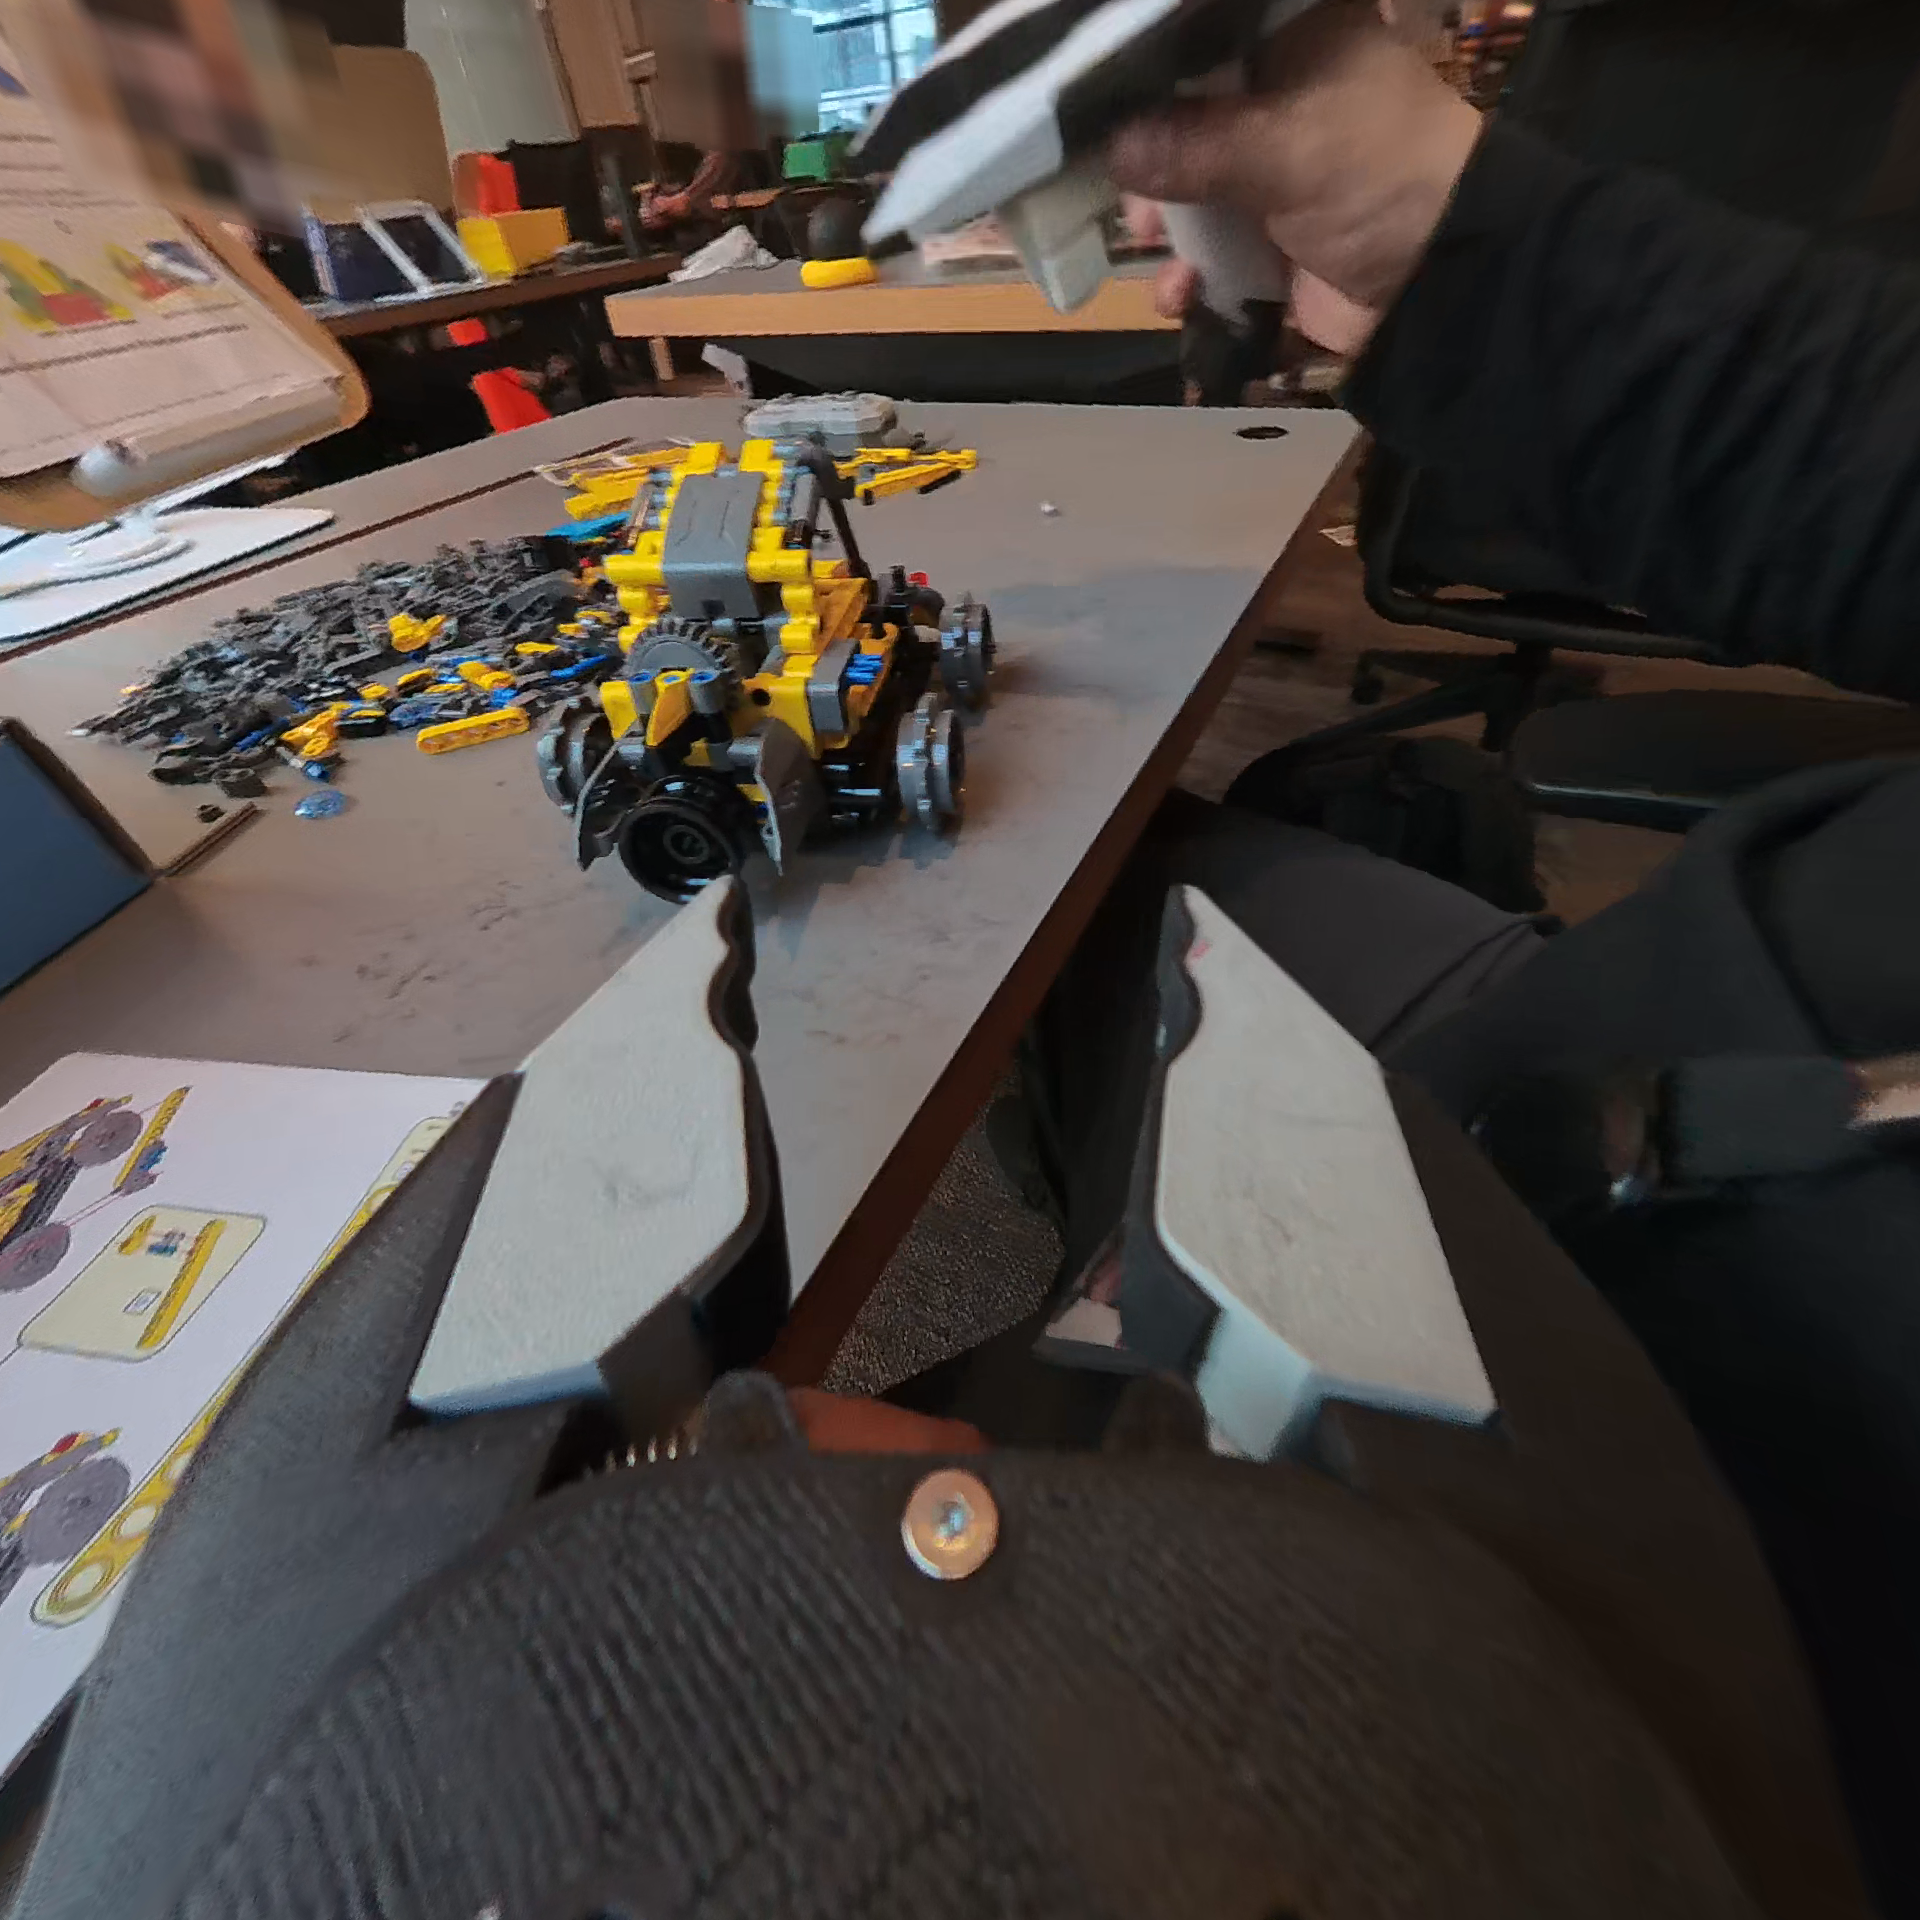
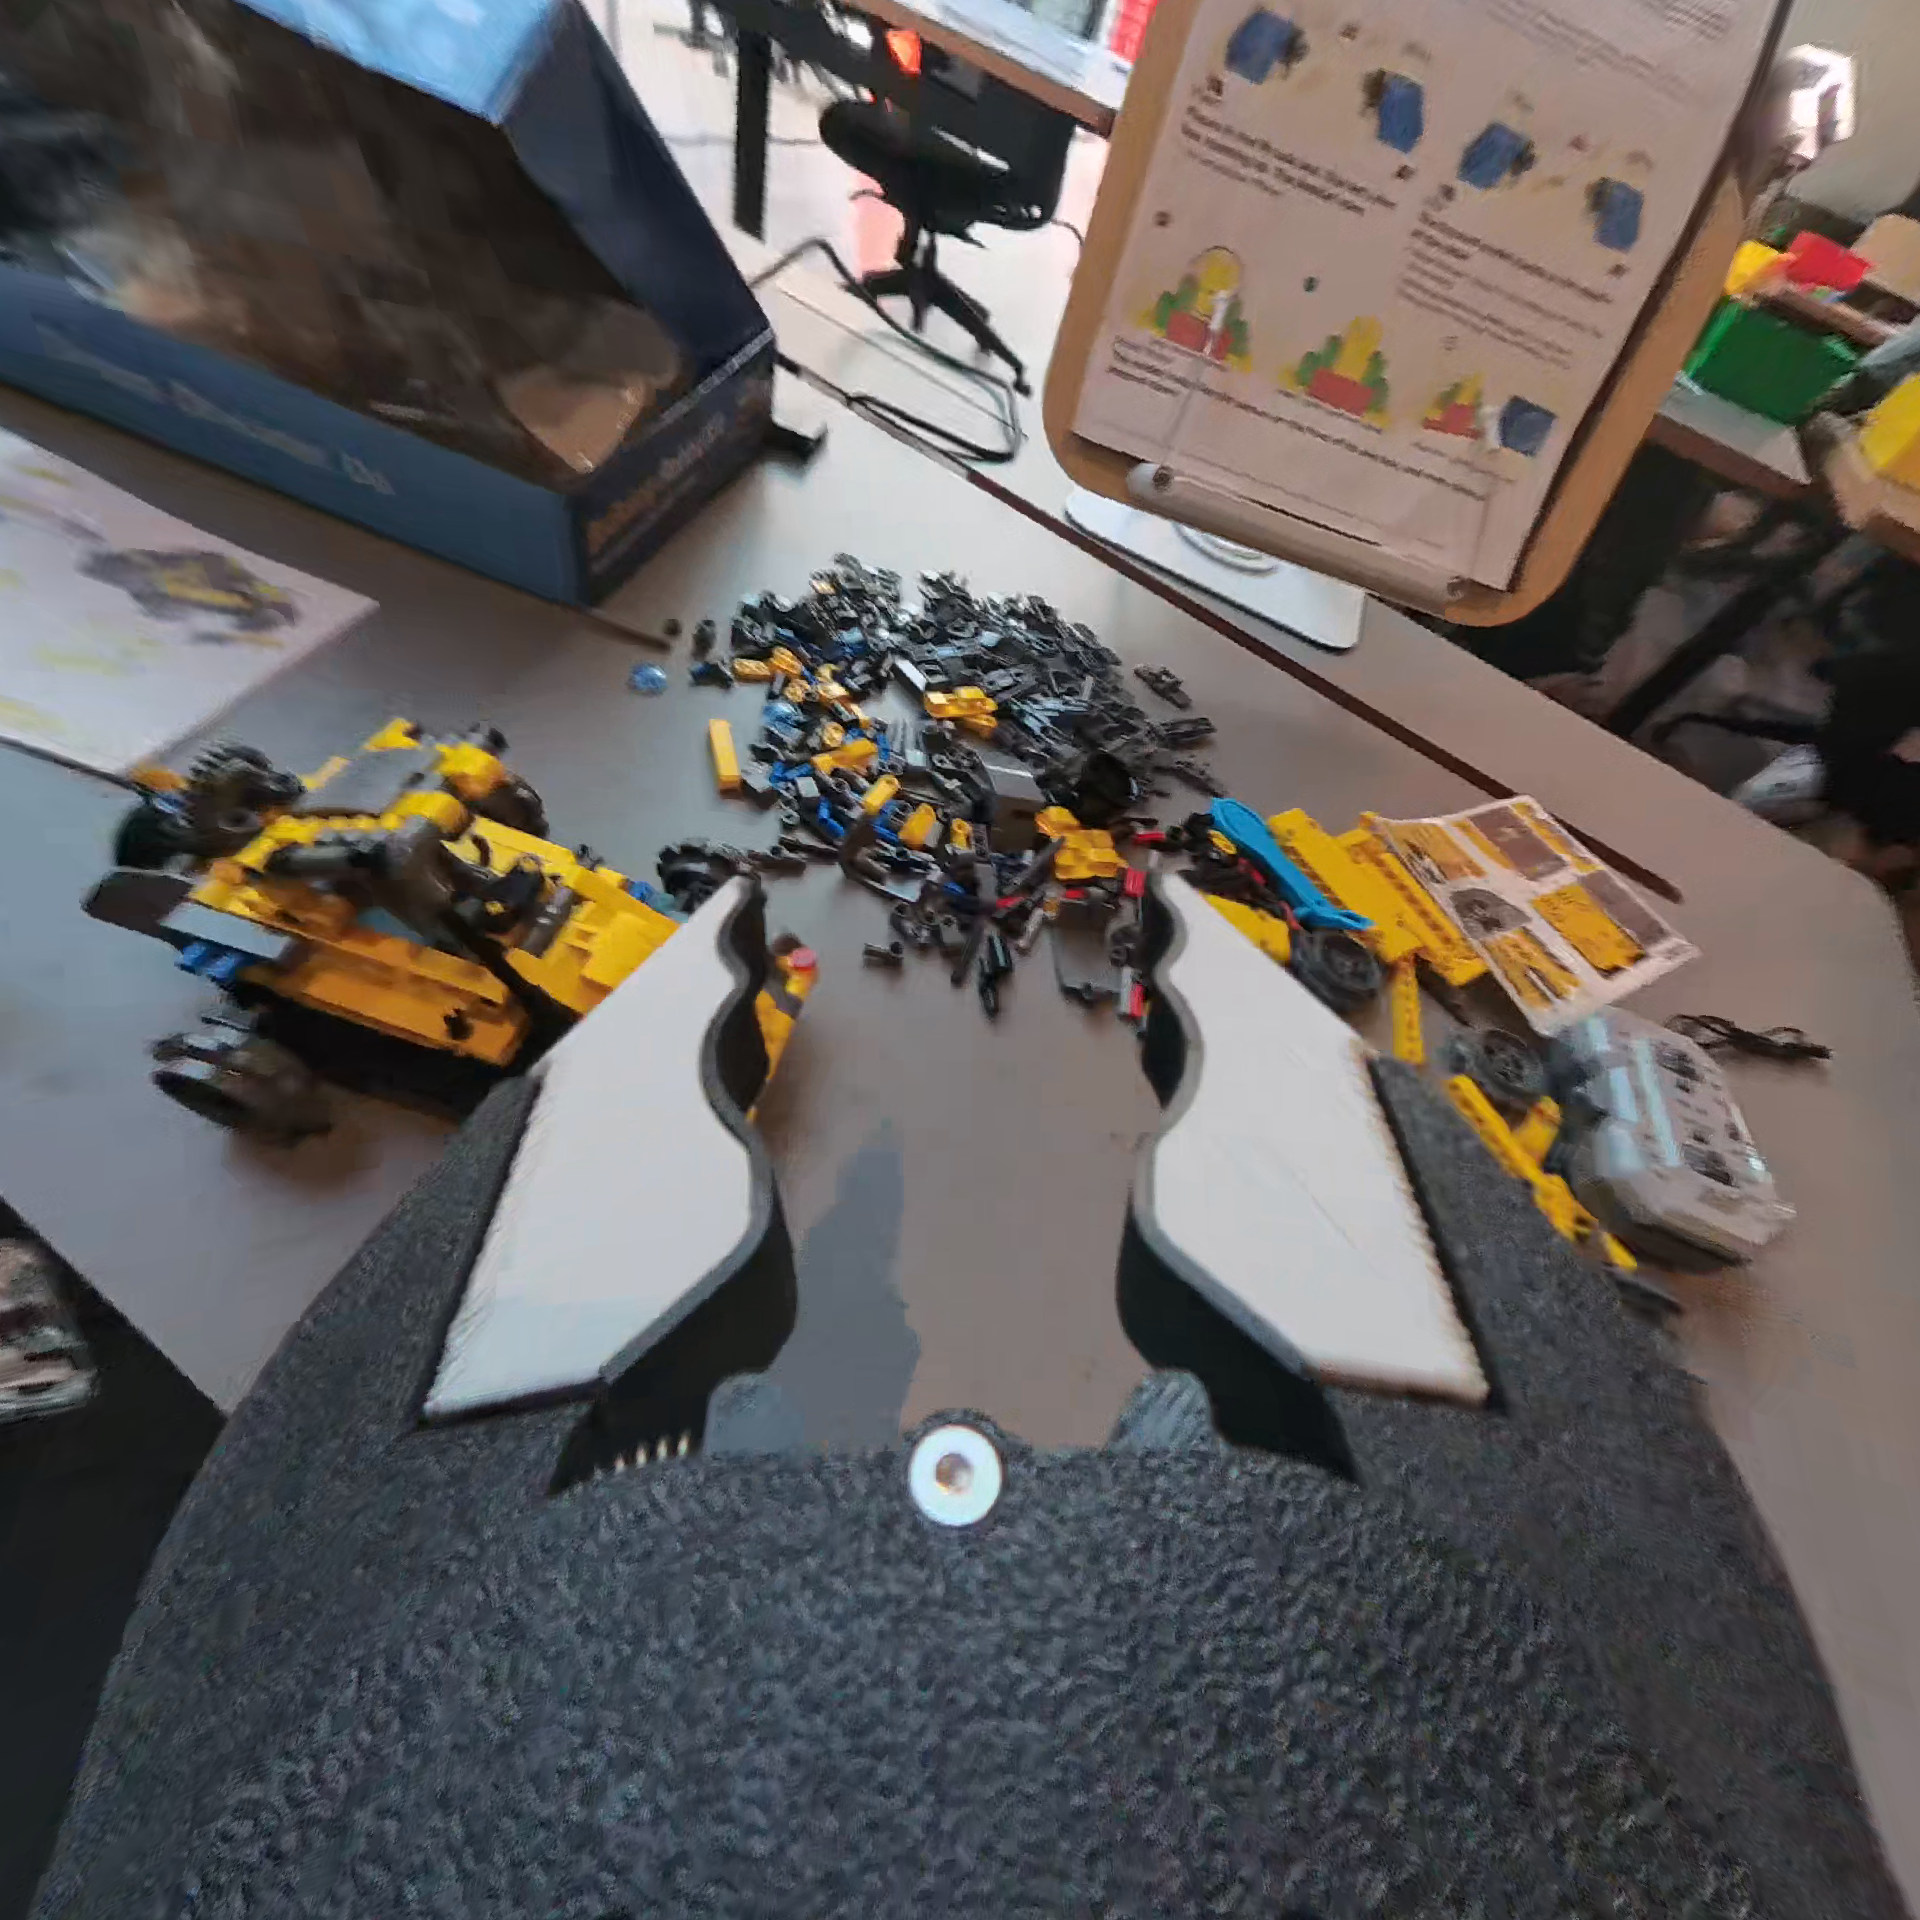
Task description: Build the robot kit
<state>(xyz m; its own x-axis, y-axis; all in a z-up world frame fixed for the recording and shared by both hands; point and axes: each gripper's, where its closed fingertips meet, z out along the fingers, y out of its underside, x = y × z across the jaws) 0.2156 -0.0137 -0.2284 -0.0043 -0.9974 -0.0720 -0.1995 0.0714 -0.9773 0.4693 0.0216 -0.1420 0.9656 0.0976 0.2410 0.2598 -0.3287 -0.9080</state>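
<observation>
A yellow and grey brick-built vehicle stands on the grey table, just beyond my left gripper, which is open and empty over the table's near edge. The right gripper shows high up in that view, held by a hand. In the right wrist view my right gripper is open and empty above the table, over the near edge of a pile of small black, blue and yellow parts. The vehicle lies to its left.
A dark blue box stands at the back left. An instruction sheet lies near the front. A board with printed pages stands on a white base. Yellow beams, a sticker sheet and a grey block lie right. A black chair is beside the table. To the grey block: right tips about 30 centimeters, left tips about 55 centimeters.
</observation>
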